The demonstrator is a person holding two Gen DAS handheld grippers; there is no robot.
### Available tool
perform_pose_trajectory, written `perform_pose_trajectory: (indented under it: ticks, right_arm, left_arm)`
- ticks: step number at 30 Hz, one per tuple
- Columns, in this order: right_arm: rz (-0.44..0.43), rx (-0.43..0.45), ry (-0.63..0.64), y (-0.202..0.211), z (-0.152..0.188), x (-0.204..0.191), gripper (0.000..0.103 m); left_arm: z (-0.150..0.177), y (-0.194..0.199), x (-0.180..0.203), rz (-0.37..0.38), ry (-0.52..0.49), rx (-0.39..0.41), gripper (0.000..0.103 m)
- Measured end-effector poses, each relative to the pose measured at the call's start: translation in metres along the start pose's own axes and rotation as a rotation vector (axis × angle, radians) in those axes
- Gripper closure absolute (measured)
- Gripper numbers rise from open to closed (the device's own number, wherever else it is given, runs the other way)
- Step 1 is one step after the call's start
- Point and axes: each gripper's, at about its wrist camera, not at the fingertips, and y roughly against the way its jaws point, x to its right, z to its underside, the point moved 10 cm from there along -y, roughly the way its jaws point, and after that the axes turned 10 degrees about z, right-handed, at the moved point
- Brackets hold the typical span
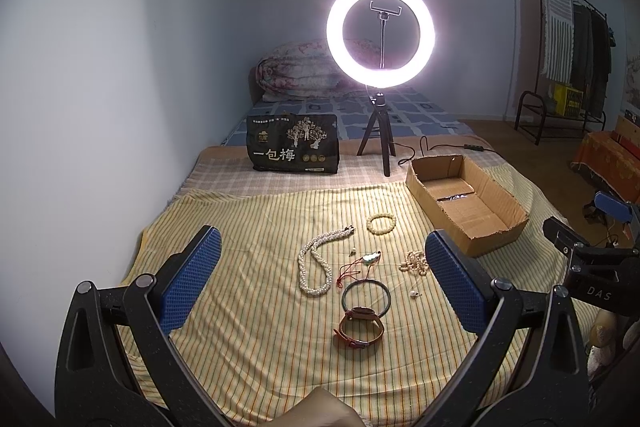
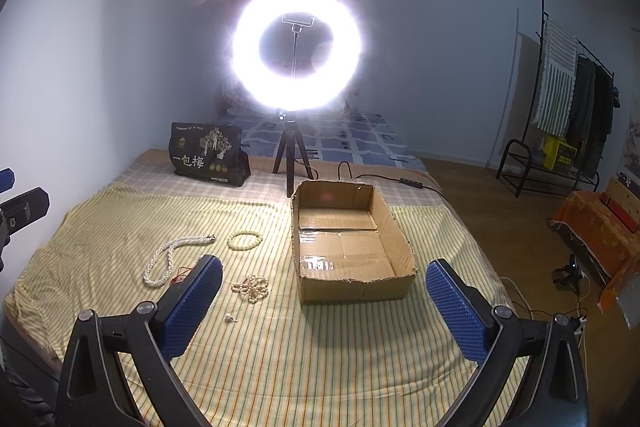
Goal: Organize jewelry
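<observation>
Jewelry lies on a yellow striped cloth [image 1: 248, 267]. In the left wrist view I see a long pearl necklace [image 1: 316, 263], a cream bead bracelet [image 1: 381, 223], a green pendant on a red cord [image 1: 370, 259], a dark bangle [image 1: 366, 297], a brown-strapped watch [image 1: 360, 329] and a heap of pale beads [image 1: 414, 263]. An open cardboard box [image 2: 348, 247] stands to their right and looks empty. My left gripper [image 1: 322, 279] is open above the jewelry. My right gripper [image 2: 324, 301] is open in front of the box. The pearl necklace [image 2: 172, 259], bracelet [image 2: 245, 239] and bead heap [image 2: 251, 287] also show there.
A lit ring light on a small tripod [image 1: 380, 31] stands behind the cloth, its cable [image 2: 380, 179] running right. A black printed bag [image 1: 294, 143] sits at the back left. A folded quilt [image 1: 296, 71] lies against the wall. A clothes rack [image 2: 576, 115] stands far right.
</observation>
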Motion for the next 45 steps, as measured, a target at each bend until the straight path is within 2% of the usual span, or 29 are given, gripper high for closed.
perform_pose_trajectory:
  ticks: [17,22,26,32,35,37,41,43,45]
  right_arm:
    - [-0.006,-0.022,0.031,-0.018,0.001,-0.010,0.000]
    - [-0.010,-0.006,0.114,-0.028,0.005,-0.025,0.000]
    - [-0.060,0.003,0.209,-0.039,0.010,-0.042,0.000]
    - [-0.141,-0.108,0.252,-0.071,0.024,-0.061,0.008]
    - [-0.202,-0.170,0.249,-0.084,0.032,-0.070,0.012]
    - [-0.232,-0.213,0.225,-0.094,0.034,-0.075,0.017]
    - [-0.281,-0.286,0.164,-0.116,0.034,-0.078,0.024]
    - [-0.306,-0.302,0.171,-0.123,0.035,-0.084,0.028]
    - [-0.338,-0.325,0.184,-0.128,0.039,-0.094,0.031]
  left_arm:
    - [0.011,-0.016,-0.017,-0.027,0.034,-0.040,0.000]
    - [0.016,-0.031,-0.031,-0.026,0.042,-0.092,0.000]
    - [0.027,-0.050,-0.052,-0.053,0.050,-0.158,0.000]
    - [0.051,-0.083,-0.074,-0.038,0.058,-0.292,0.000]
    - [0.059,-0.094,-0.078,0.007,0.097,-0.333,0.000]
    - [0.063,-0.099,-0.080,0.024,0.112,-0.352,0.010]
    - [0.076,-0.110,-0.069,0.090,0.129,-0.423,0.018]
    - [0.082,-0.114,-0.063,0.133,0.161,-0.456,0.027]
    - [0.091,-0.119,-0.057,0.166,0.182,-0.481,0.028]
